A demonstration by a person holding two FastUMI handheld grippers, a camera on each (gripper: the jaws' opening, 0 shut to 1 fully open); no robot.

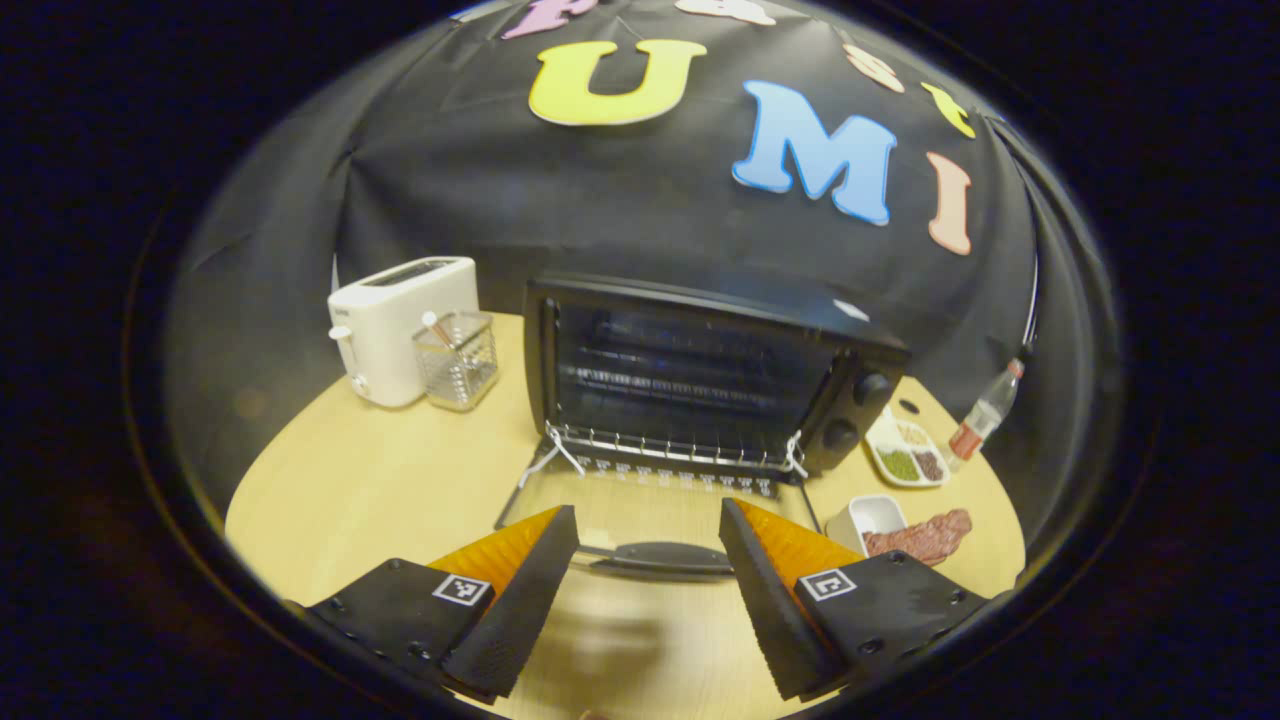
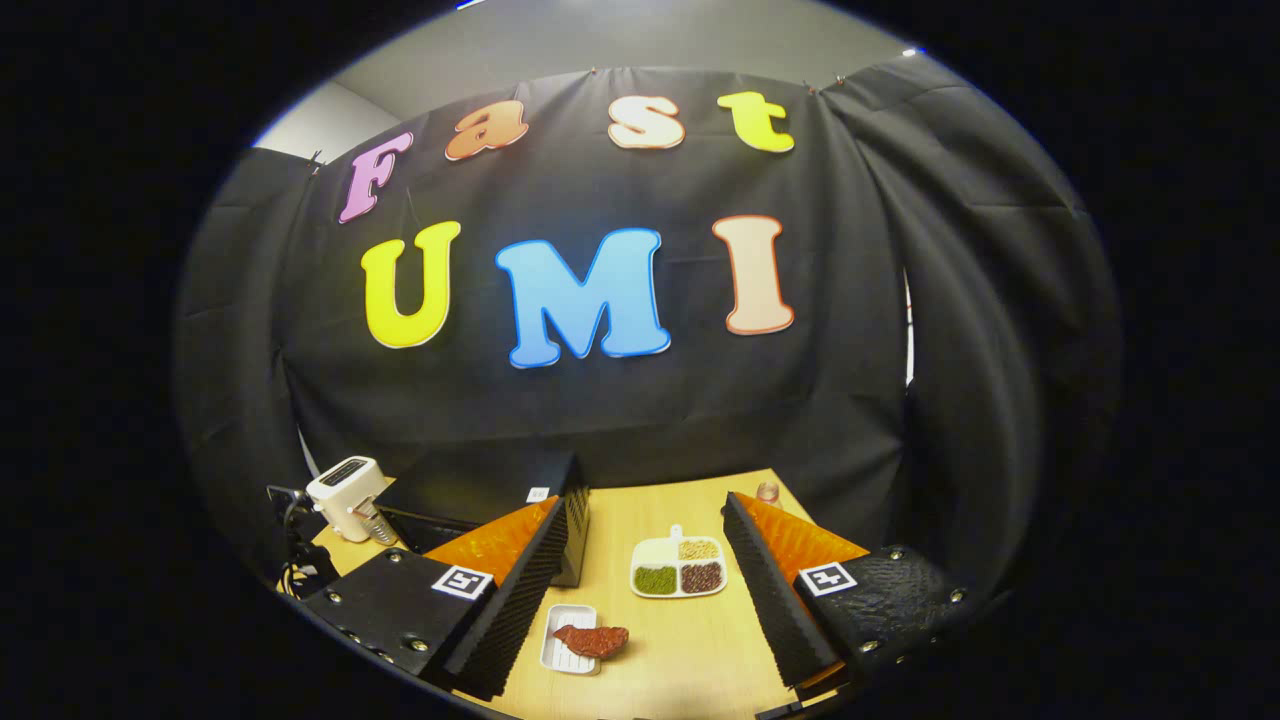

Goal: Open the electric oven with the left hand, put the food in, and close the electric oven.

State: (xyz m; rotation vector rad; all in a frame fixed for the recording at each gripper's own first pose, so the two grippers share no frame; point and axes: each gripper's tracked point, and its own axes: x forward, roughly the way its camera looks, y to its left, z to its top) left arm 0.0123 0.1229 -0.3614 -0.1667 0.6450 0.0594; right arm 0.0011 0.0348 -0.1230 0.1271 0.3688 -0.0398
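Oven door down, food waiting on the table to its right.

The electric oven [image 1: 700, 375] stands mid-table with its glass door [image 1: 640, 510] folded flat toward the camera, wire rack [image 1: 670, 448] showing at the mouth, and the door handle [image 1: 660, 558] lying between the spread, empty fingers of the left gripper [image 1: 648, 560], which touch nothing. To the oven's right a reddish-brown piece of meat [image 2: 592, 640] lies across the edge of a small white tray [image 2: 568, 652], with a divided dish of grains [image 2: 679, 567] farther back and a bottle [image 1: 985, 412] at the far right edge. The right gripper [image 2: 650, 580] hovers above this side of the table, its fingers wide apart and empty. Left of the oven sit a white toaster [image 1: 395, 325] and a clear utensil holder [image 1: 458, 360] on the pale wooden table [image 1: 380, 480].
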